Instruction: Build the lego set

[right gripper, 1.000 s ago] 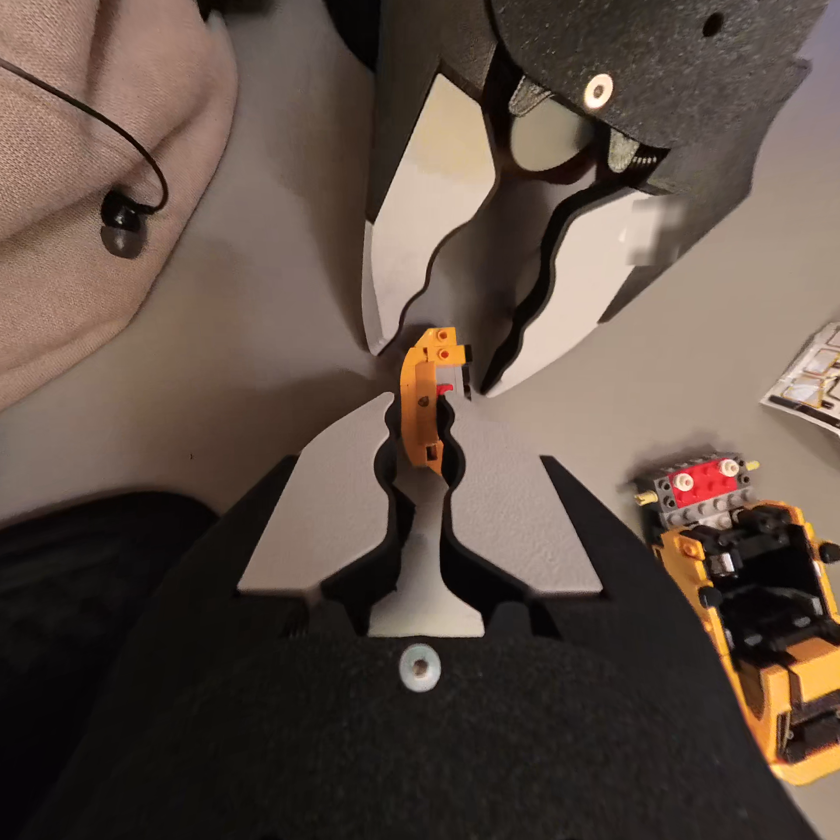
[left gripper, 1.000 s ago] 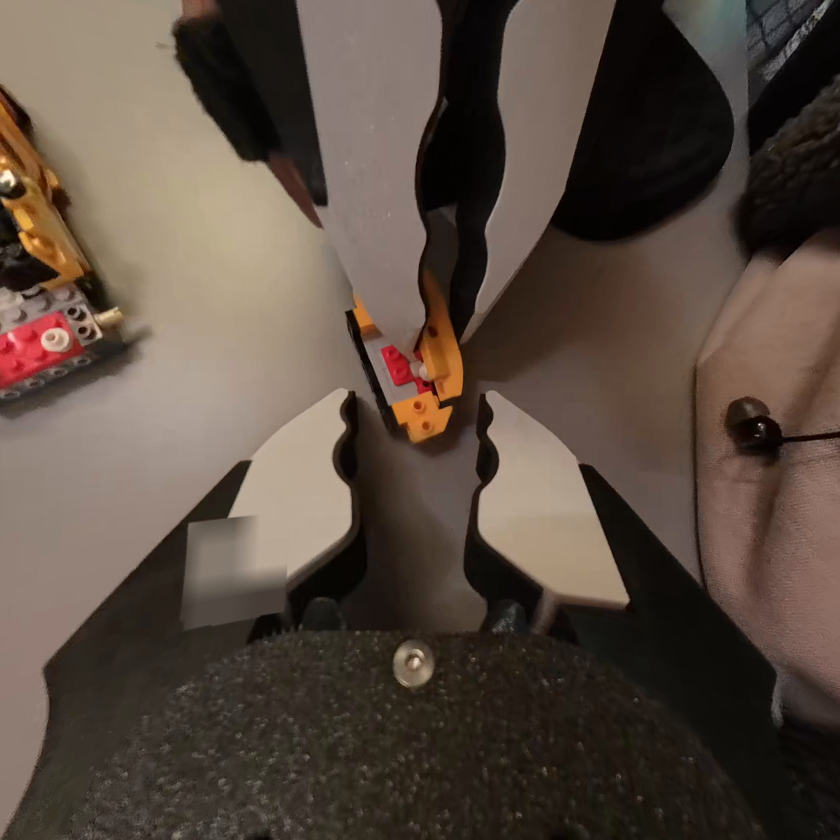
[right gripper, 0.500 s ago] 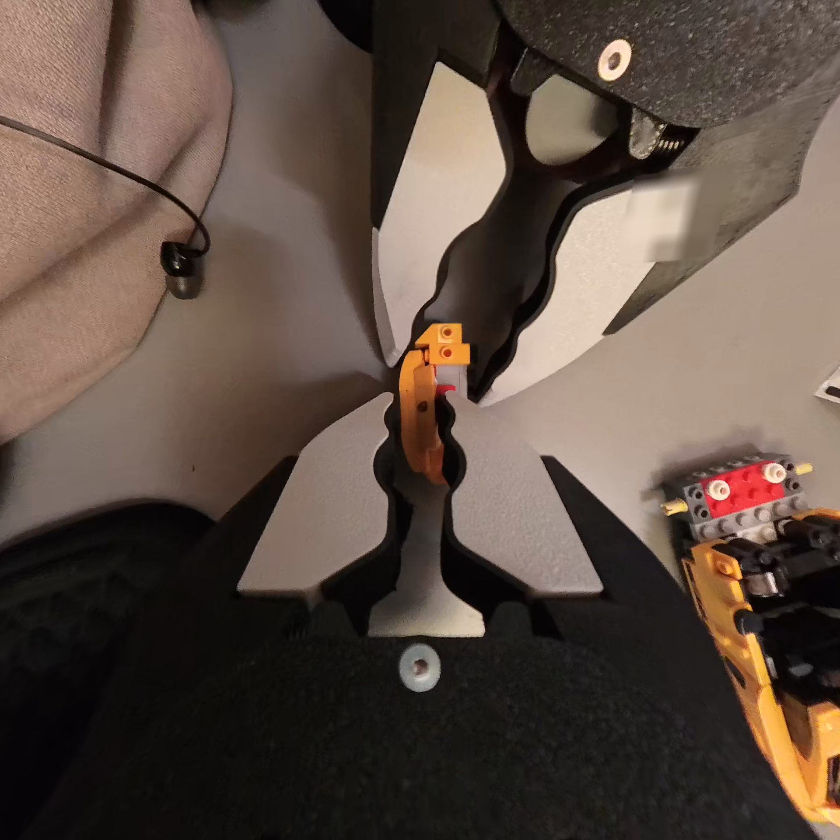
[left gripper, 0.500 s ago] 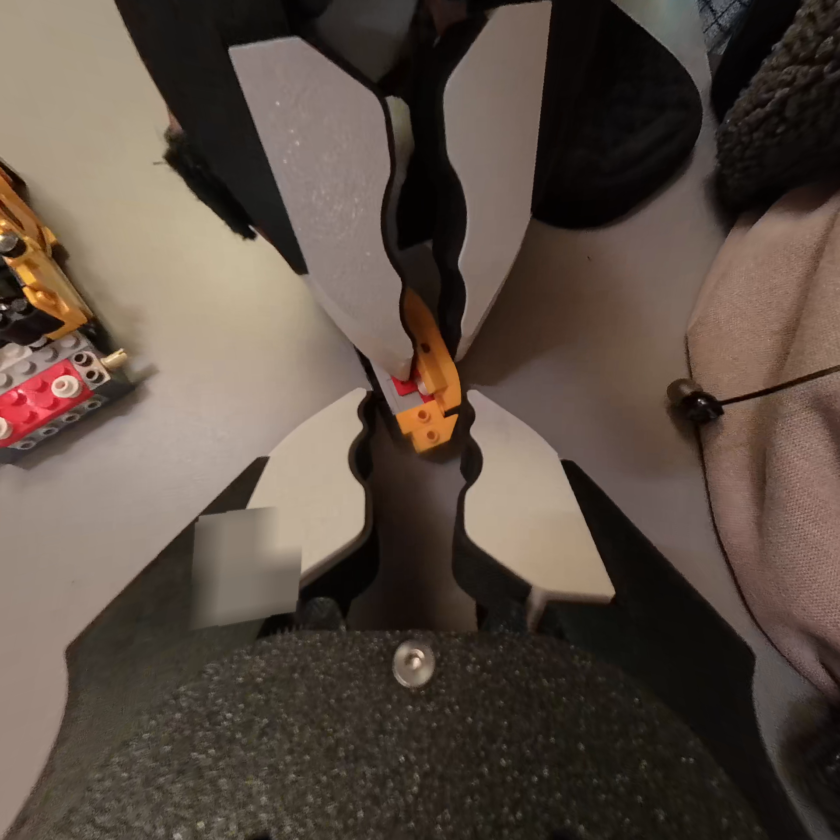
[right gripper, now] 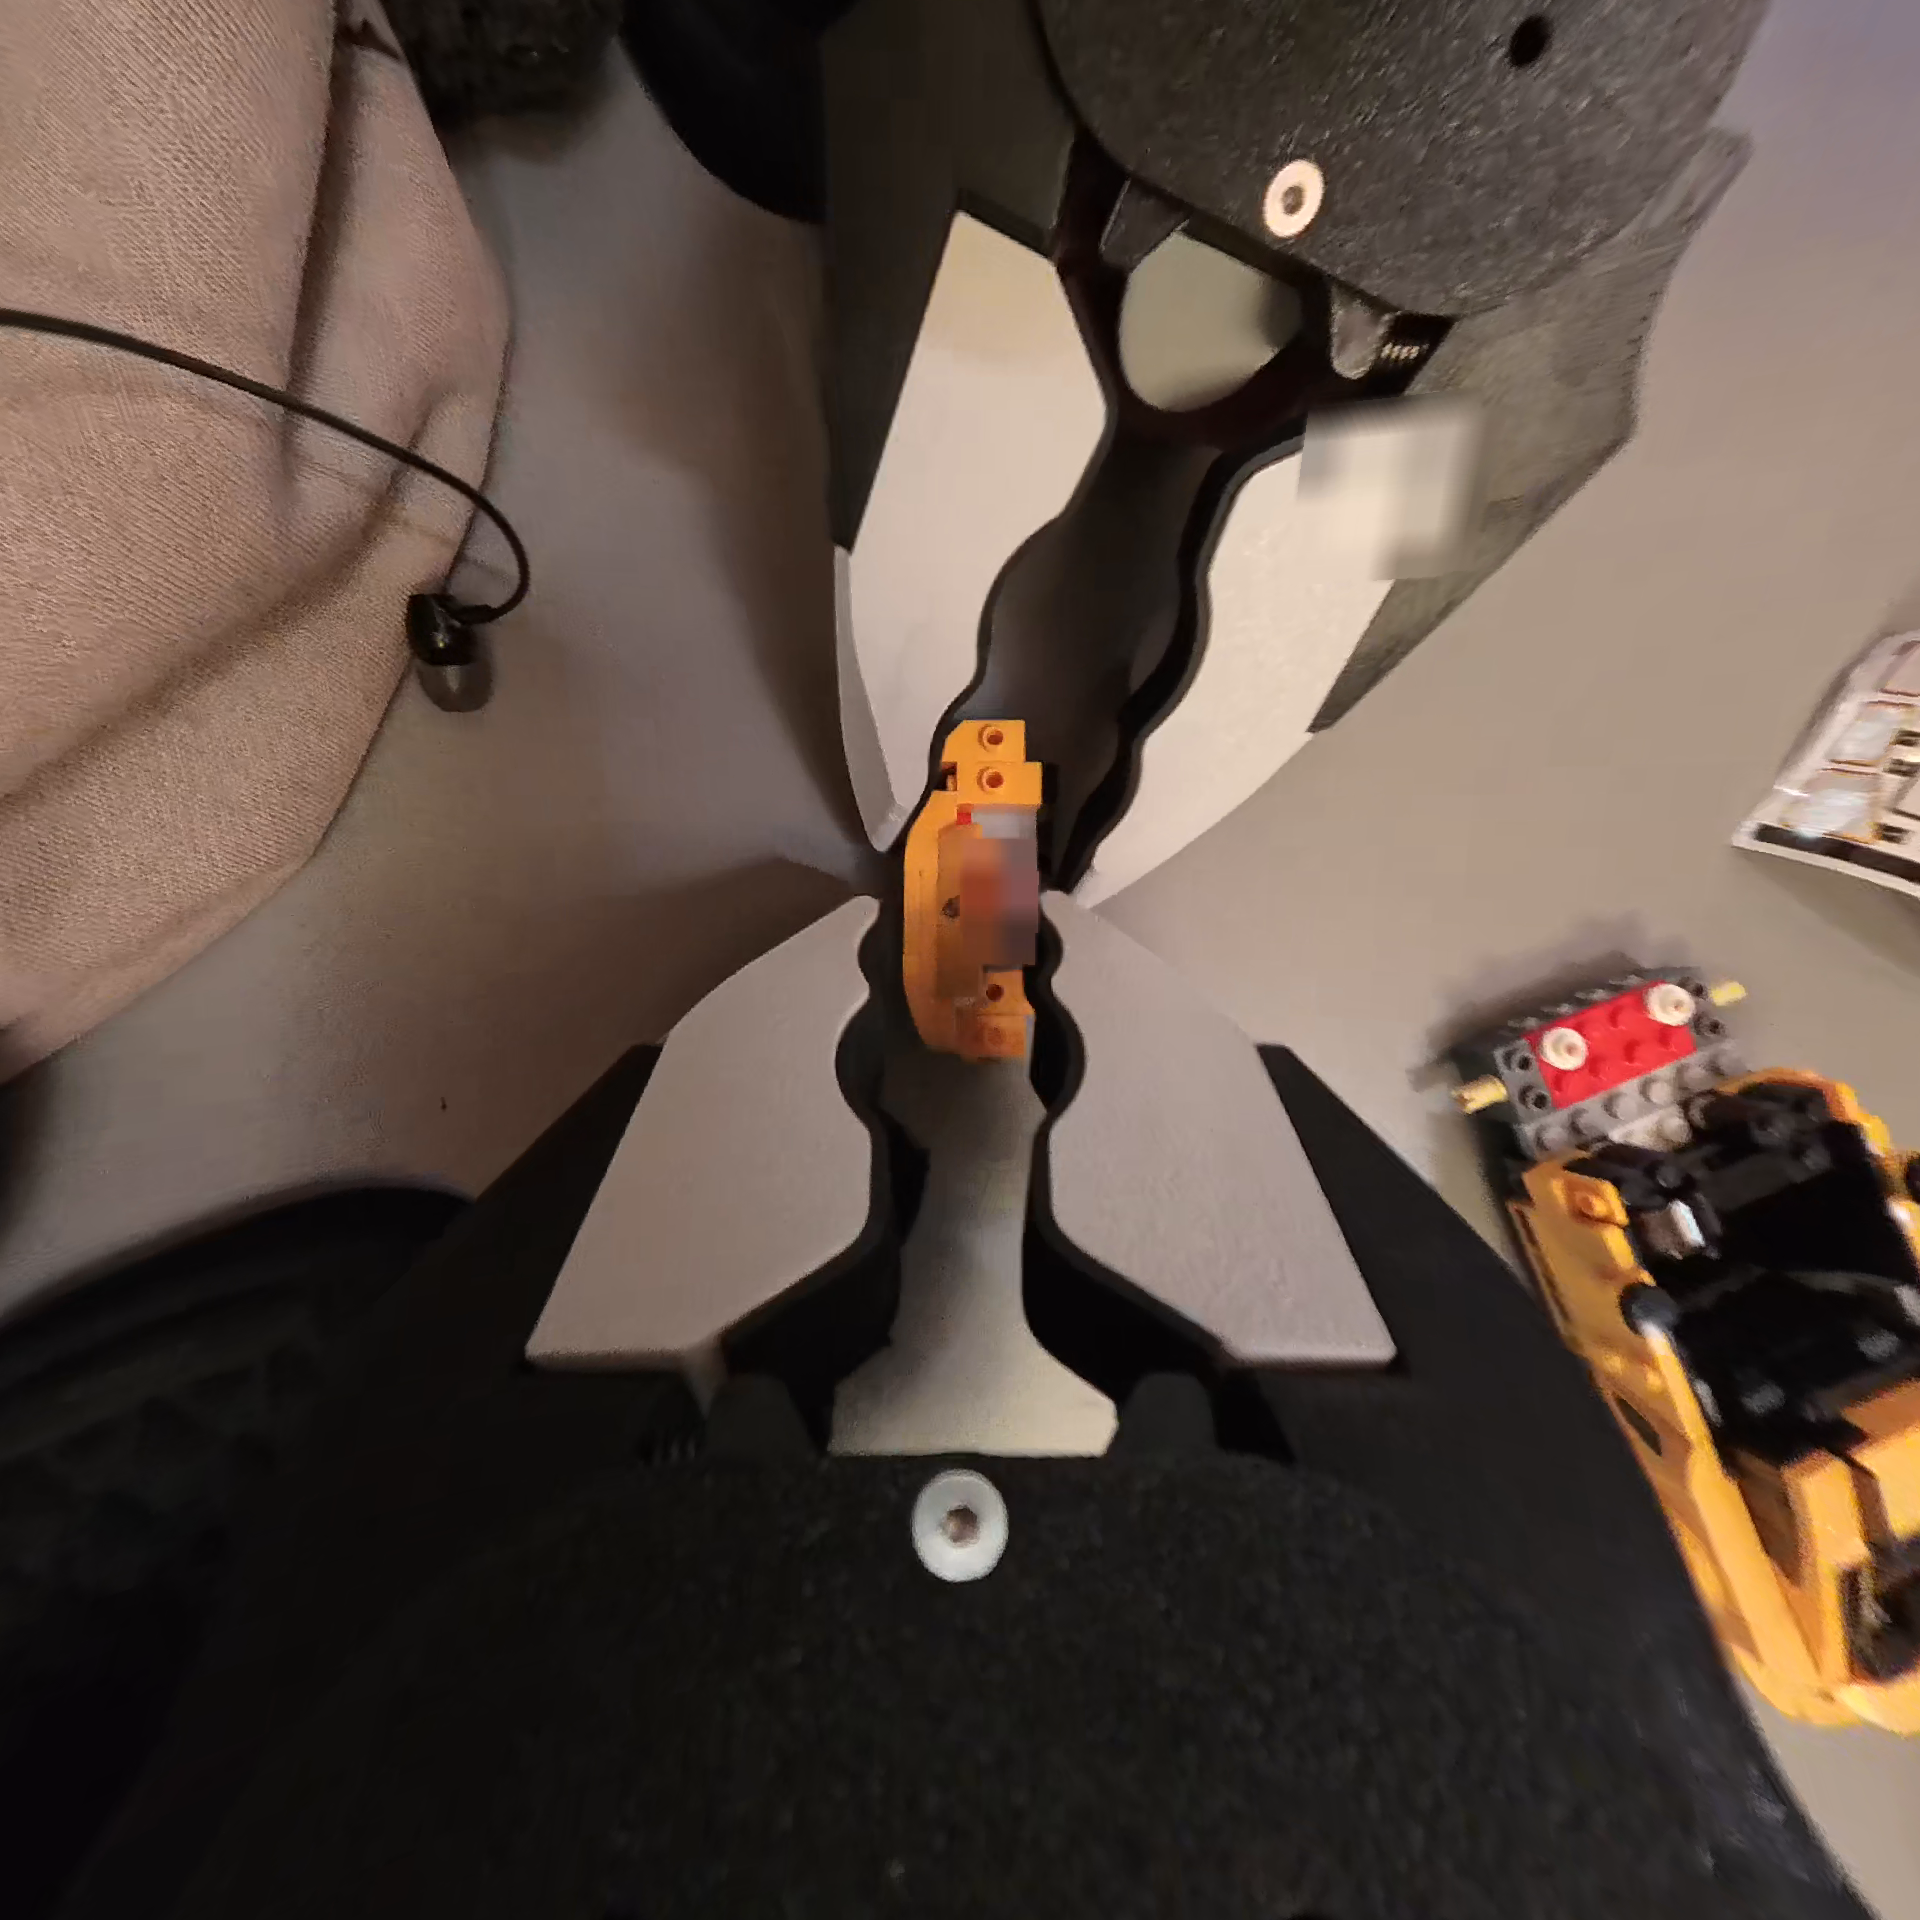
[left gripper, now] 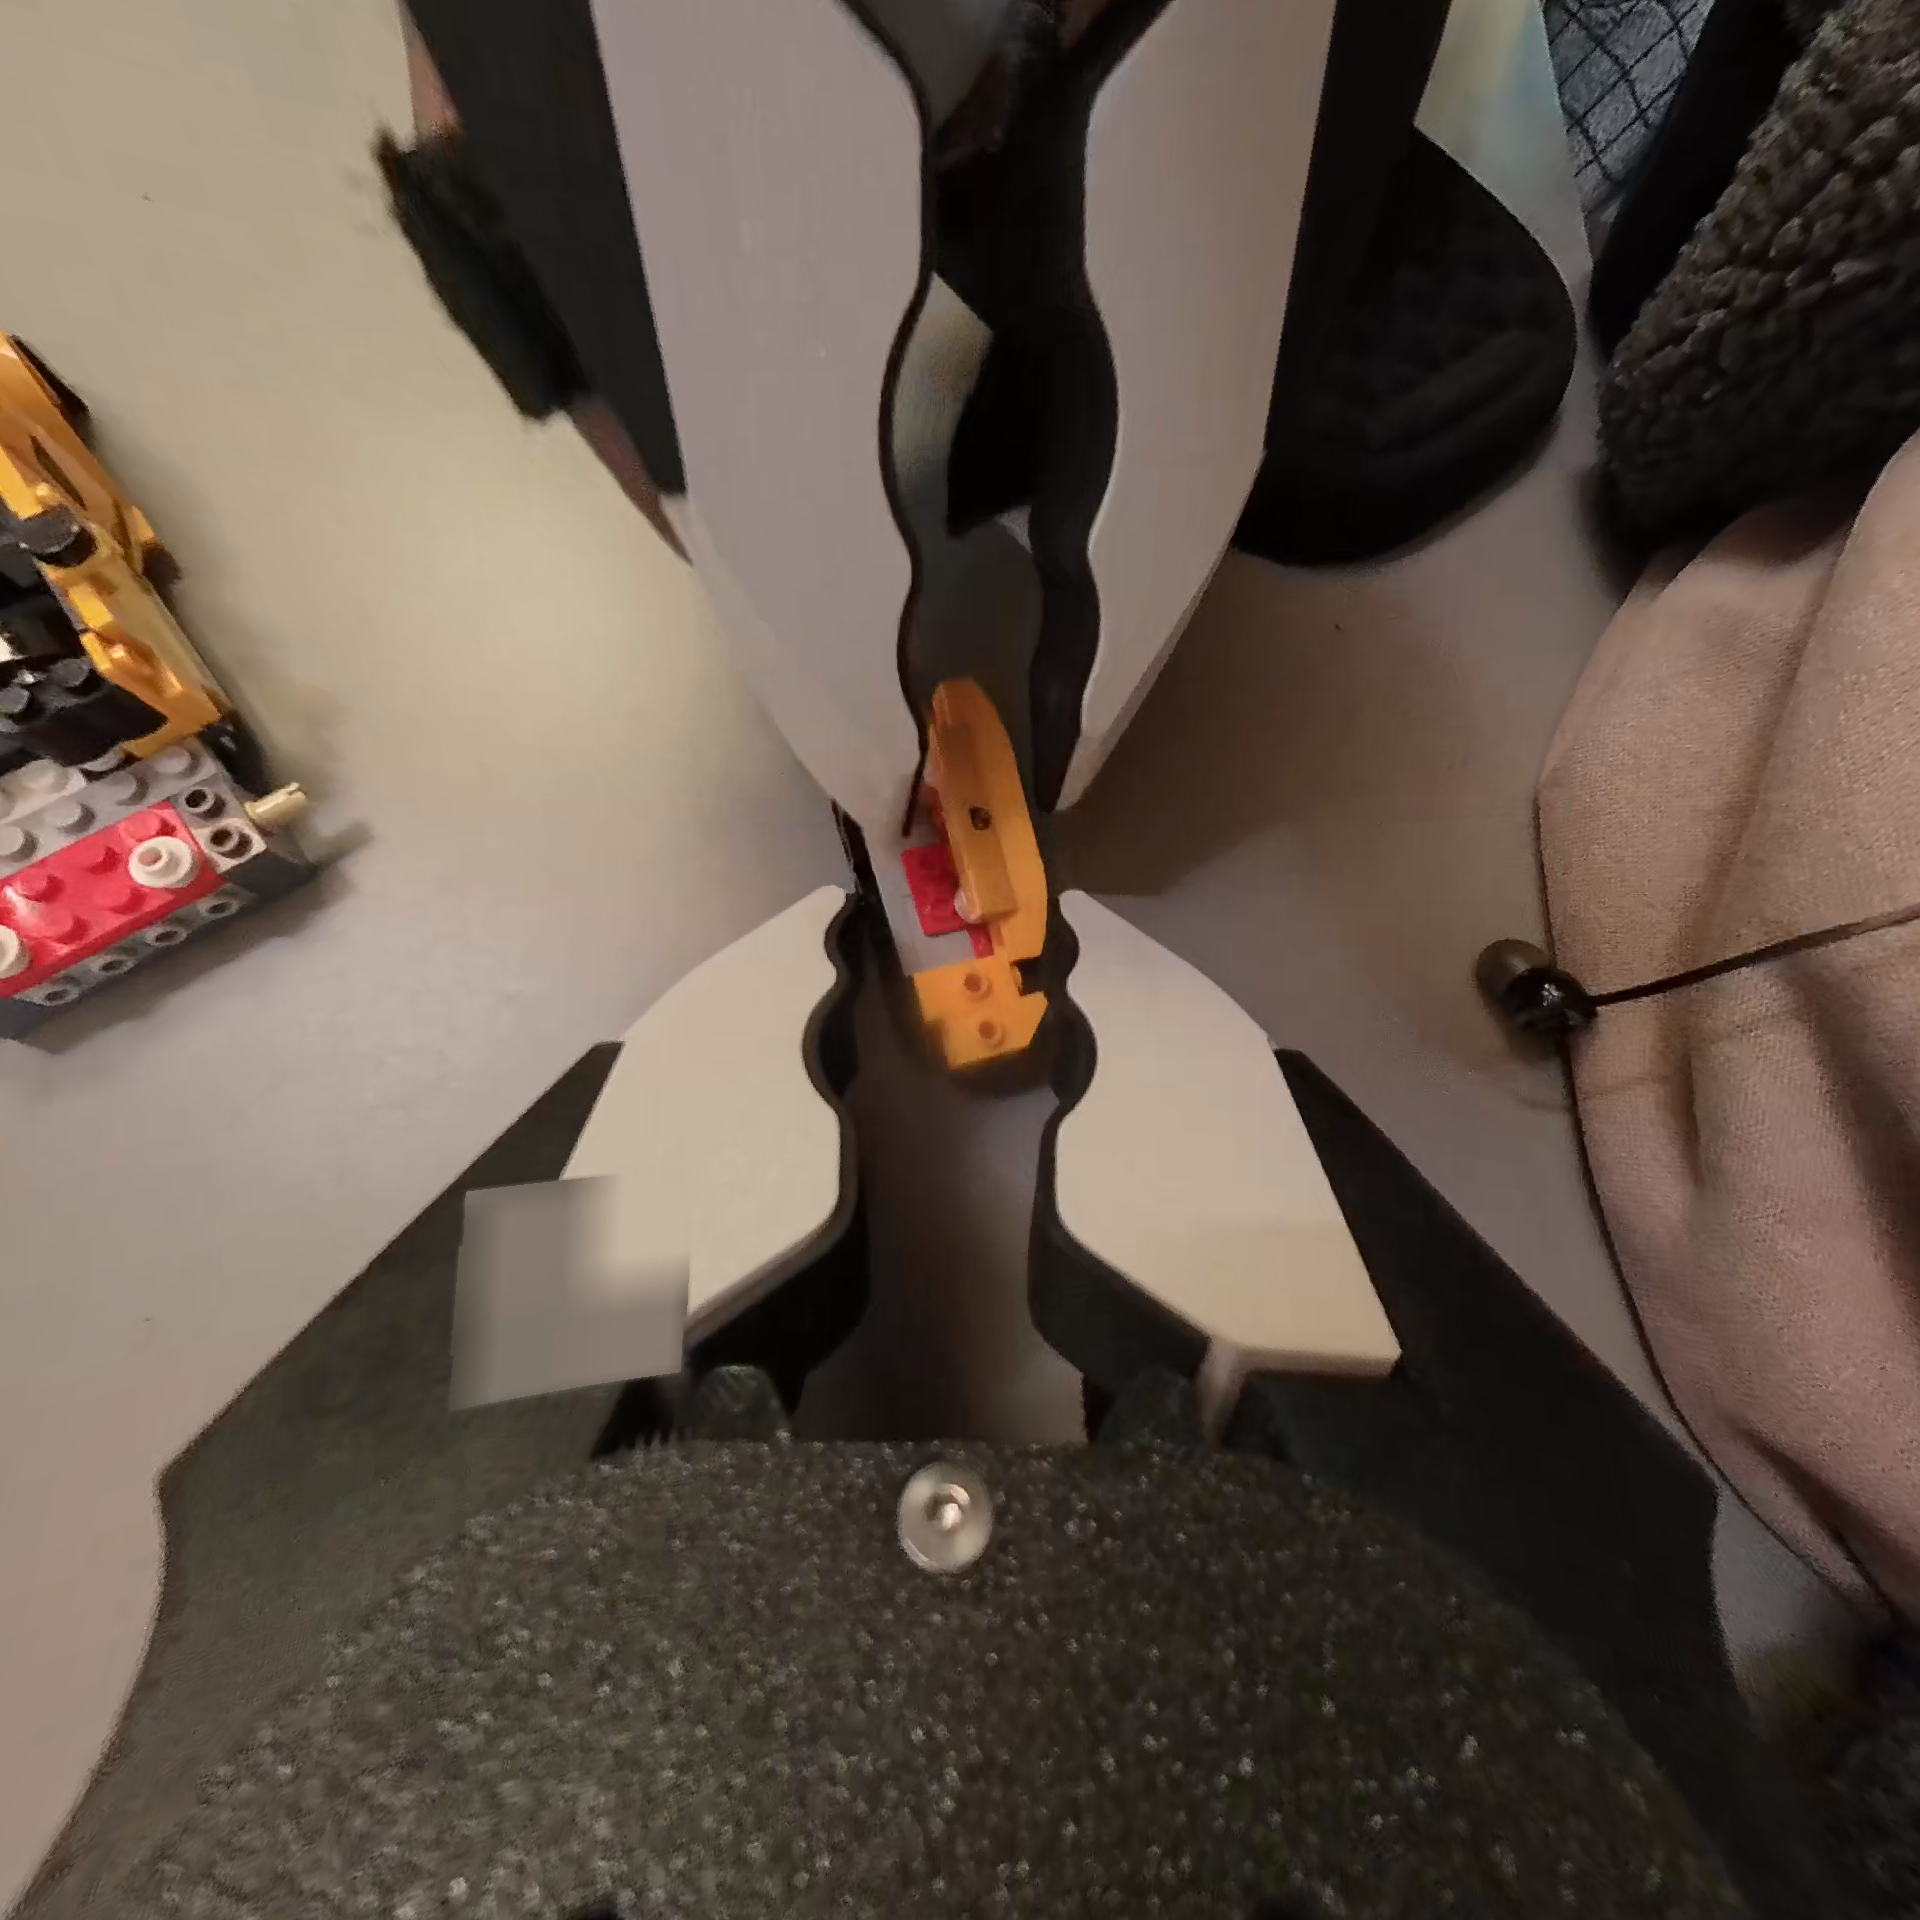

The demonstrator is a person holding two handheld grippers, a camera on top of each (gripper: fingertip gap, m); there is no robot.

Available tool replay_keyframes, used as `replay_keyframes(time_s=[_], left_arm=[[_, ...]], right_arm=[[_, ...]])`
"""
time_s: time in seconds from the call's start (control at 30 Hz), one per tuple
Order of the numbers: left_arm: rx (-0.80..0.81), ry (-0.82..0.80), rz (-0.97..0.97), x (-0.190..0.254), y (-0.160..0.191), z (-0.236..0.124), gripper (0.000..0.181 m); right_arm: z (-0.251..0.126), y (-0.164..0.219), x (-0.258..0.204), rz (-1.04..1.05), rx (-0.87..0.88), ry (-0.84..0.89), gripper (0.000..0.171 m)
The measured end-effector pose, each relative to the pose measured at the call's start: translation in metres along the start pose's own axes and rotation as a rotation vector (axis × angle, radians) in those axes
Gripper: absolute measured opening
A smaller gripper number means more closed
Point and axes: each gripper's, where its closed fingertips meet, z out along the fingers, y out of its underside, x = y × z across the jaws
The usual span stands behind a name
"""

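Note:
A small orange sub-assembly (left gripper: 982,997) with red and grey parts is held above the grey table, end to end between both grippers. In the left wrist view my left gripper (left gripper: 956,914) is closed around its near end. My right gripper (left gripper: 977,800) comes in from the top, shut on its far end. In the right wrist view the same piece (right gripper: 930,935) sits in my right gripper (right gripper: 961,925), with the left gripper (right gripper: 977,862) opposite. A mosaic patch covers part of it there. The half-built yellow and black car (right gripper: 1714,1299) lies to the right.
The car's red and grey studded end (left gripper: 94,883) lies at the left in the left wrist view. A printed leaflet (right gripper: 1860,790) lies on the table (left gripper: 468,520) at the far right. A person's beige garment (right gripper: 187,520) with a black drawstring toggle (right gripper: 442,634) is close by. Both grippers' tips are close together, under 4 cm apart.
My left gripper has moved in and closed from wide open onto the near end of the orange piece. My right gripper has kept hold of the piece.

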Motion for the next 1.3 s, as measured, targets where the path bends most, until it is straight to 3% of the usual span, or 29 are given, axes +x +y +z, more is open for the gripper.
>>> replay_keyframes(time_s=[0.3, 0.43, 0.97, 1.3], left_arm=[[0.017, 0.022, -0.008, 0.003, -0.001, -0.002, 0.036], [0.012, 0.021, 0.0, 0.003, 0.001, -0.003, 0.038], [-0.012, 0.026, 0.066, 0.005, 0.012, -0.011, 0.039], [-0.012, -0.003, 0.071, 0.001, 0.013, -0.012, 0.036]], right_arm=[[0.004, -0.003, -0.005, -0.161, -0.081, 0.213, 0.023], [0.007, -0.003, -0.006, -0.164, -0.086, 0.204, 0.01], [0.013, 0.01, -0.021, 0.044, -0.157, 0.153, 0.019], [0.014, 0.014, -0.023, -0.009, -0.213, 0.137, 0.022]])
